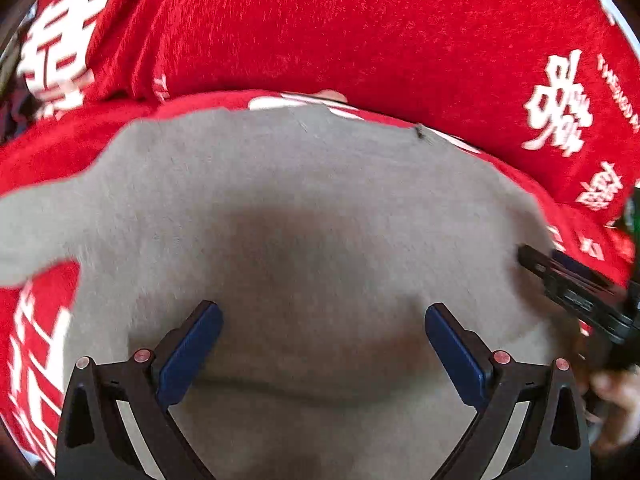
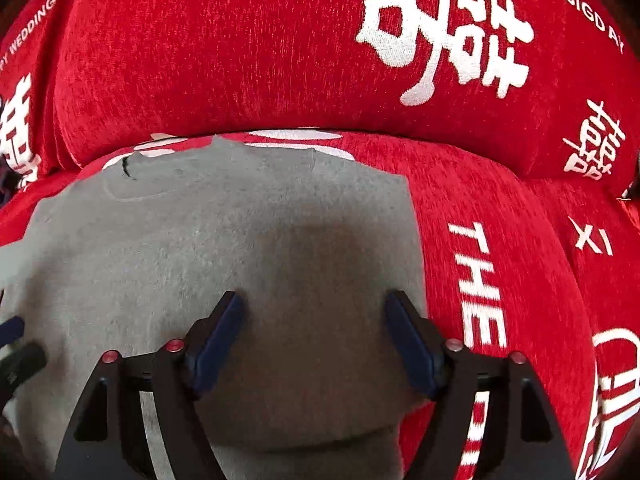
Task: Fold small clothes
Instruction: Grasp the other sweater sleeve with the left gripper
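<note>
A small grey garment lies spread flat on the red sofa seat, one sleeve reaching out to the left. My left gripper hovers over its middle, open, with nothing between the blue pads. The right gripper enters that view at the right edge. In the right wrist view the same garment fills the lower left, its straight right edge just beyond the right finger. My right gripper is open above the cloth and holds nothing. The left gripper shows at the left edge.
The red sofa cover carries white characters and lettering. A plump red back cushion rises directly behind the garment's far edge. A hand holding the right gripper shows at the lower right of the left wrist view.
</note>
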Demonstrator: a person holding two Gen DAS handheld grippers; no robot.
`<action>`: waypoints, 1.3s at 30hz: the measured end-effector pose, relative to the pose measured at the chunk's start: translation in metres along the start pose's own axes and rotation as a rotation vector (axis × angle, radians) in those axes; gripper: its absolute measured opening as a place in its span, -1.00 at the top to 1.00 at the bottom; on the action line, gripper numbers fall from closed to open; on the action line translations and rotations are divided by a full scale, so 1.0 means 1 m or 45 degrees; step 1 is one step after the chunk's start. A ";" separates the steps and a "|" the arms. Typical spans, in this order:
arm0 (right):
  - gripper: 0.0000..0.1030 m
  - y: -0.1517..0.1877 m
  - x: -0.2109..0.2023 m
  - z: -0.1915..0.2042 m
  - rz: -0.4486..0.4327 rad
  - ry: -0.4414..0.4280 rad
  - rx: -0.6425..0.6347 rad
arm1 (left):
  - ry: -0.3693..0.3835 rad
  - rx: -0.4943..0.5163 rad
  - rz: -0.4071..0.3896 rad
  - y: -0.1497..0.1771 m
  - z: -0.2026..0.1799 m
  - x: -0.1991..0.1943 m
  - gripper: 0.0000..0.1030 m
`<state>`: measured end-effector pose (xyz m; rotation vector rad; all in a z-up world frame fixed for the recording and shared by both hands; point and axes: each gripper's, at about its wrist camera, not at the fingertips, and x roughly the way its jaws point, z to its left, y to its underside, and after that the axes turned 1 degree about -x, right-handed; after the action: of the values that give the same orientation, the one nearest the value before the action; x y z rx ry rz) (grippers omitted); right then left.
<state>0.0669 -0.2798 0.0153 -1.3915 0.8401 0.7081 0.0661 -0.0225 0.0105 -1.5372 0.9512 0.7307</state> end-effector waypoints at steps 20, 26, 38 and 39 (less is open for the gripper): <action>-0.52 0.045 -0.055 0.040 -0.097 -0.020 -0.099 | -0.118 0.099 -0.016 0.023 -0.020 -0.006 -0.99; -0.52 0.066 -0.067 0.061 -0.111 0.010 -0.136 | -0.130 0.089 -0.093 0.038 -0.003 -0.033 -0.99; -0.52 0.098 -0.069 0.119 -0.108 -0.094 -0.257 | -0.474 -0.633 -0.133 0.059 0.234 -0.075 -0.98; -0.52 0.098 -0.069 0.121 -0.108 -0.094 -0.256 | -0.503 -0.718 -0.124 0.060 0.260 -0.077 -0.98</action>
<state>-0.0423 -0.1488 0.0190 -1.5608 0.6615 0.7898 -0.0105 0.2446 0.0017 -1.8071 0.3830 1.2486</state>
